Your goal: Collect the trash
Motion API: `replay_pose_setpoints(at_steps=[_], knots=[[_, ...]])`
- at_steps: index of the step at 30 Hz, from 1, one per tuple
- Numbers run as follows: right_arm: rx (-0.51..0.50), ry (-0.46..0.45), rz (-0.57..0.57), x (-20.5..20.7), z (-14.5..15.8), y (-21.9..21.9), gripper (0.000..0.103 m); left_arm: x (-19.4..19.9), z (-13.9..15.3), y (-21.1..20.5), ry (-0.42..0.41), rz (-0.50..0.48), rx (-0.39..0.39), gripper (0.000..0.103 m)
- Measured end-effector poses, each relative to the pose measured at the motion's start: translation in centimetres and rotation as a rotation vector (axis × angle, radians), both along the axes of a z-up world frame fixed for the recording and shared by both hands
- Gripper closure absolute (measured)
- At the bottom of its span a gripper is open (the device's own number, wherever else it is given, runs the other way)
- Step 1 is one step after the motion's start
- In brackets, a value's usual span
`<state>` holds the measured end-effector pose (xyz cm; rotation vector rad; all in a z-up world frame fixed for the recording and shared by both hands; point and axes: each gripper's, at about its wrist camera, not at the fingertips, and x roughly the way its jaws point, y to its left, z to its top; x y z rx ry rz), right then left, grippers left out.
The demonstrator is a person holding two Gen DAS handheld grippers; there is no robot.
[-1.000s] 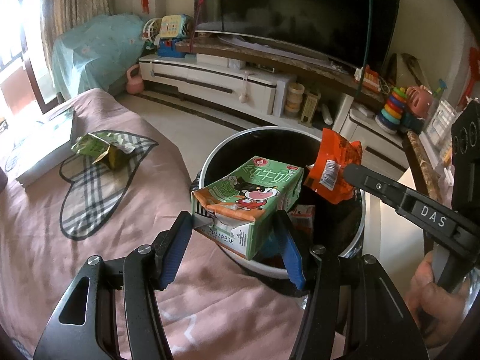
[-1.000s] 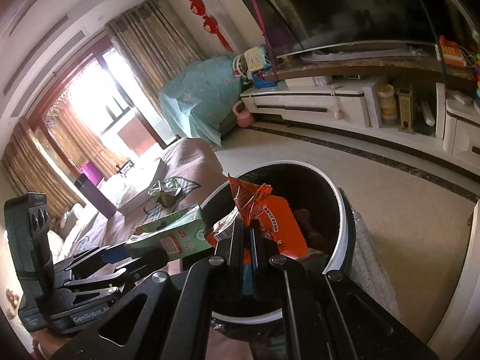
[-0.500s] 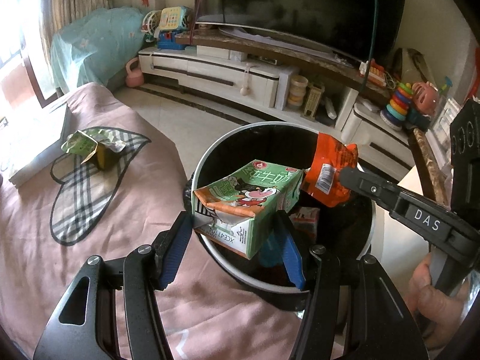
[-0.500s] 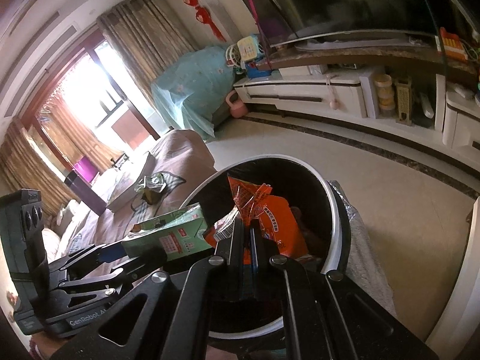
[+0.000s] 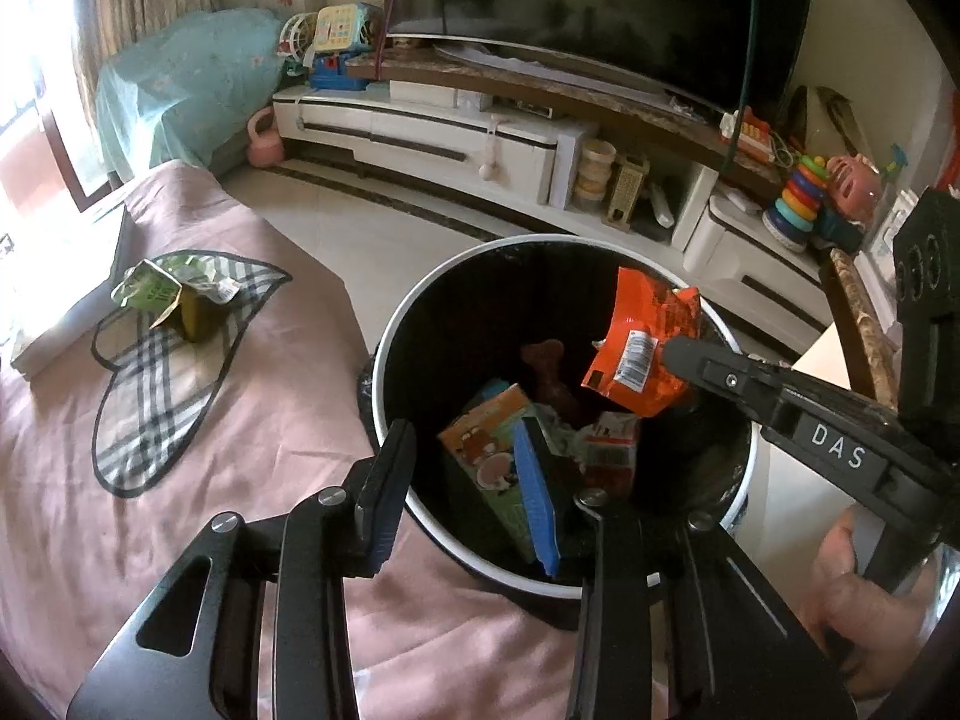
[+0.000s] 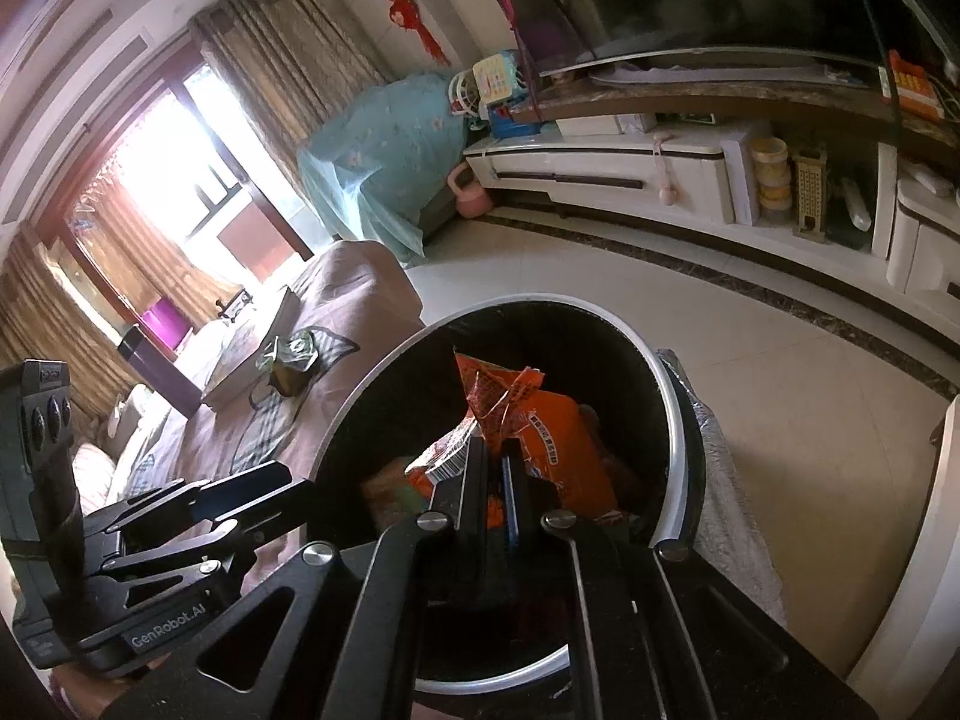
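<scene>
Dropped milk carton [image 5: 489,450] lies in bin [image 5: 390,360]; left jaws gape above.

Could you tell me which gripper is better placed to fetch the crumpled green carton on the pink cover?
Left. The left gripper is open and empty, nearer the green carton. The right gripper is shut on the orange wrapper over the bin.

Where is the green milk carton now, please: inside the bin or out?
Inside. The green milk carton lies among trash within the bin, and the left claw is open, empty.
</scene>
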<state>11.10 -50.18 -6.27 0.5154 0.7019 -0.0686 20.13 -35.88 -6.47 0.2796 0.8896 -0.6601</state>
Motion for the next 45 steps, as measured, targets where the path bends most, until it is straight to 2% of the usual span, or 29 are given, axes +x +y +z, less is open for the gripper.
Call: replay_pose_setpoints(at_steps=[1, 5, 6, 8, 9, 12, 15, 16, 18, 22, 28, 34, 39, 45], knots=[[-0.002, 0.002, -0.002, 0.1, 0.0, 0.0, 0.097, 0.0, 0.0, 0.1, 0.000, 0.004, 0.000, 0.069], [0.003, -0.006, -0.014, -0.1, 0.4, -0.2, 0.091, -0.2, 0.7, 1.1, -0.007, 0.022, -0.022, 0.051], [0.008, -0.011, -0.014, -0.2, 0.5, -0.2, 0.086, -0.3, 0.9, 1.5, -0.013, 0.027, -0.028, 0.046], [0.009, -0.029, -0.017, -0.8, 1.0, -0.1, 0.066, -0.6, 1.2, 2.4, -0.021, 0.038, -0.037, 0.041], [0.008, -0.035, -0.018, -0.9, 1.2, 0.0, 0.053, -0.7, 1.4, 2.9, -0.025, 0.046, -0.042, 0.038], [0.009, -0.071, -0.022, -1.8, 1.9, 0.7, 0.041, -1.4, 1.5, 5.0, -0.029, 0.073, -0.059, 0.034], [0.020, -0.110, -0.041, -3.3, 2.4, 1.6, 0.019, -2.2, 1.3, 7.3, -0.018, 0.102, -0.080, 0.028], [0.019, -0.113, -0.049, -3.4, 2.5, 1.9, 0.015, -2.4, 1.2, 7.9, -0.015, 0.110, -0.086, 0.027], [0.022, -0.124, -0.058, -4.3, 2.5, 2.7, 0.014, -3.1, 1.0, 9.6, -0.009, 0.133, -0.105, 0.024], [0.016, -0.136, -0.073, -6.1, 2.4, 4.7, 0.003, -4.6, 0.6, 12.3, -0.011, 0.166, -0.131, 0.020], [-0.027, -0.146, -0.071, -8.2, 2.3, 8.3, 0.001, -7.4, 0.0, 15.9, -0.040, 0.197, -0.151, 0.019], [-0.070, -0.163, -0.073, -9.7, 2.2, 11.1, 0.001, -10.0, 0.6, 18.9, -0.117, 0.244, -0.177, 0.017], [-0.096, -0.154, -0.082, -10.7, 2.2, 12.5, 0.001, -11.9, 1.3, 20.7, -0.193, 0.281, -0.193, 0.010], [-0.185, -0.201, -0.067, -12.0, 4.0, 14.3, 0.001, -13.9, 3.0, 22.6, -0.290, 0.318, -0.220, 0.005]])
